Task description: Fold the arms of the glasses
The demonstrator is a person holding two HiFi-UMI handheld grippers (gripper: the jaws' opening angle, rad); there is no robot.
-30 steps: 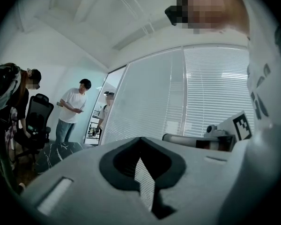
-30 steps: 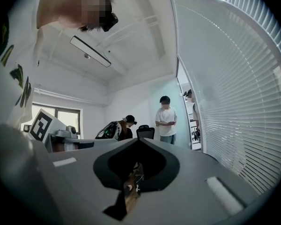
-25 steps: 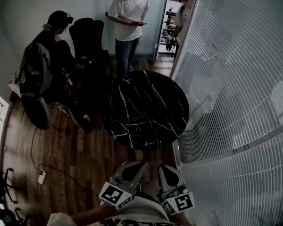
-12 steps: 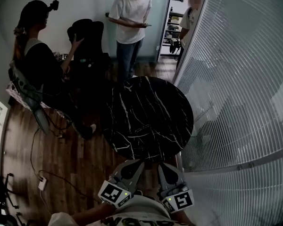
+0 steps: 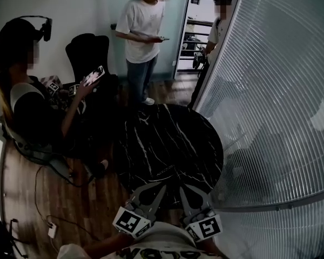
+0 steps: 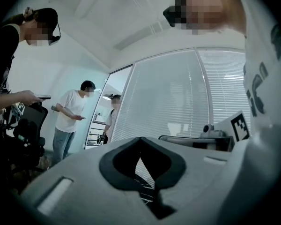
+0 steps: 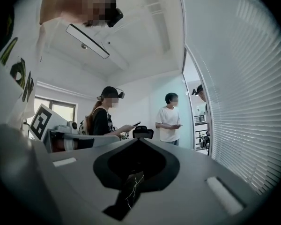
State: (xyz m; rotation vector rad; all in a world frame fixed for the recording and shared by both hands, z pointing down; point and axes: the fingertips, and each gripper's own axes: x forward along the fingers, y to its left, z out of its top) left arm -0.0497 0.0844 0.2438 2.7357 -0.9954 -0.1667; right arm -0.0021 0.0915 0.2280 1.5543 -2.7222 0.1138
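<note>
Hand-held gripper L (image 5: 162, 185), hand-held gripper R (image 5: 182, 188): closed

My round black table (image 5: 173, 139), veined white, stands on the wooden floor (image 5: 70, 198); what lies on it is too dim to tell.

White shirt (image 5: 157, 234); dark lettering

Black round table (image 5: 167, 139) veined with thin white marble lines, brown wooden plank floor (image 5: 70, 193), grey left gripper (image 5: 160, 189) and grey right gripper (image 5: 184, 191), black-and-white square markers (image 5: 130, 222) on both, white slatted blinds (image 5: 275, 90), black chair (image 5: 92, 50), white T-shirt (image 5: 140, 23), blue jeans (image 5: 136, 77).
</note>
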